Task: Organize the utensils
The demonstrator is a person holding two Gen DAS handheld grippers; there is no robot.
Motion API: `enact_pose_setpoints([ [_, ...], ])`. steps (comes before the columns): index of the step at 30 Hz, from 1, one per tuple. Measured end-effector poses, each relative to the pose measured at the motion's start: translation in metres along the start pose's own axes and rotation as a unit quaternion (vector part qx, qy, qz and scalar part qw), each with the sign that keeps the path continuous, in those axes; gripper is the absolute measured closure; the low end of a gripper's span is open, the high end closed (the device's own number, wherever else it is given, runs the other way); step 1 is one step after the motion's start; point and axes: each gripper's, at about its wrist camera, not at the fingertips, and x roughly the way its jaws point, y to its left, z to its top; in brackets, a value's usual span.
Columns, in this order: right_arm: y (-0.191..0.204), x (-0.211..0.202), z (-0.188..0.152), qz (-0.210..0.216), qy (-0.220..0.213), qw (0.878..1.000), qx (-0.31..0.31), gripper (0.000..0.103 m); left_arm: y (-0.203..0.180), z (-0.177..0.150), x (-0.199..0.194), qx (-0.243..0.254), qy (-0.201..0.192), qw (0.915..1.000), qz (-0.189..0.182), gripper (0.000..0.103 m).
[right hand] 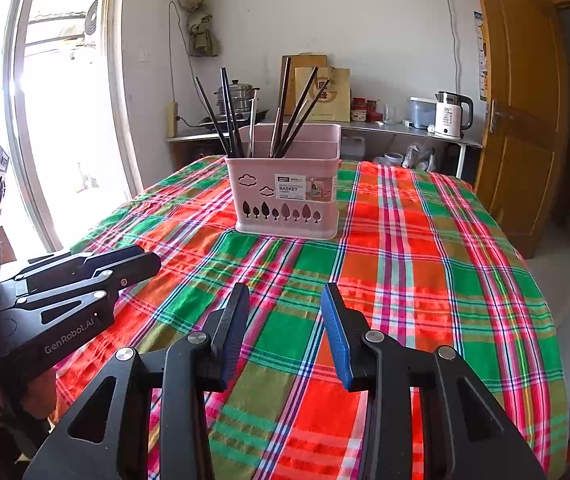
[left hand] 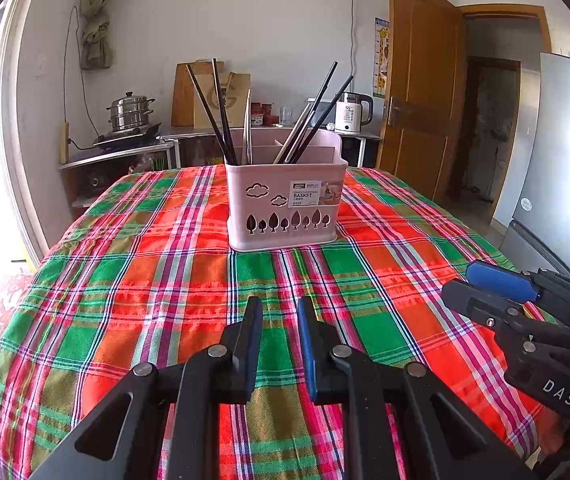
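I can't see the lower ends of the chopsticks (left hand: 221, 120), hidden inside the pink basket (left hand: 285, 208). Its label's (right hand: 289, 189) small print under "BASKET" is too fine for me to read. The worktop's (left hand: 125, 300) near edge is cut off behind my jaws.

A home kitchen: steamer pot (left hand: 130, 113) on a stove, electric kettle (left hand: 351, 112), fridge (left hand: 565, 160), plaid-clothed table (left hand: 125, 280).
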Motion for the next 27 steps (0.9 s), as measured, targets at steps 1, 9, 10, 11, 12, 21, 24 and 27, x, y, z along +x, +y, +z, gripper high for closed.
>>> enact_pose_setpoints([
  [1,0.0005,0.0001,-0.0001,0.000,0.000,1.000,0.000,0.065,-0.0003,-0.0001,-0.0003,0.000,0.000,1.0000,-0.001,0.086],
  [9,-0.0001,0.0001,0.0000,0.000,0.000,1.000,0.000,0.065,-0.0031,-0.0007,-0.0015,0.006,-0.001,1.0000,-0.006,0.086],
  [10,0.0003,0.0002,0.0000,0.000,0.001,1.000,0.000,0.065,-0.0029,-0.0009,-0.0014,0.006,-0.001,1.0000,-0.007,0.086],
  [11,0.0003,-0.0001,-0.0001,0.000,0.000,1.000,0.000,0.065,-0.0028,-0.0008,-0.0012,0.006,0.000,0.9999,-0.008,0.086],
  [12,0.0003,-0.0002,-0.0001,0.000,0.000,1.000,0.000,0.065,-0.0026,-0.0007,-0.0010,0.006,0.000,0.9999,-0.010,0.086],
  [21,0.0004,0.0000,-0.0001,0.000,0.000,1.000,-0.001,0.065,-0.0023,-0.0006,-0.0008,0.007,-0.003,0.9999,-0.011,0.086],
  [24,0.0015,0.0008,-0.0002,0.001,0.001,1.000,-0.001,0.065,-0.0018,-0.0012,-0.0010,0.007,-0.002,0.9999,-0.011,0.086],
  [27,0.0018,0.0003,-0.0002,0.002,0.001,1.000,-0.002,0.065,-0.0019,-0.0012,-0.0011,0.007,-0.003,0.9999,-0.010,0.086],
])
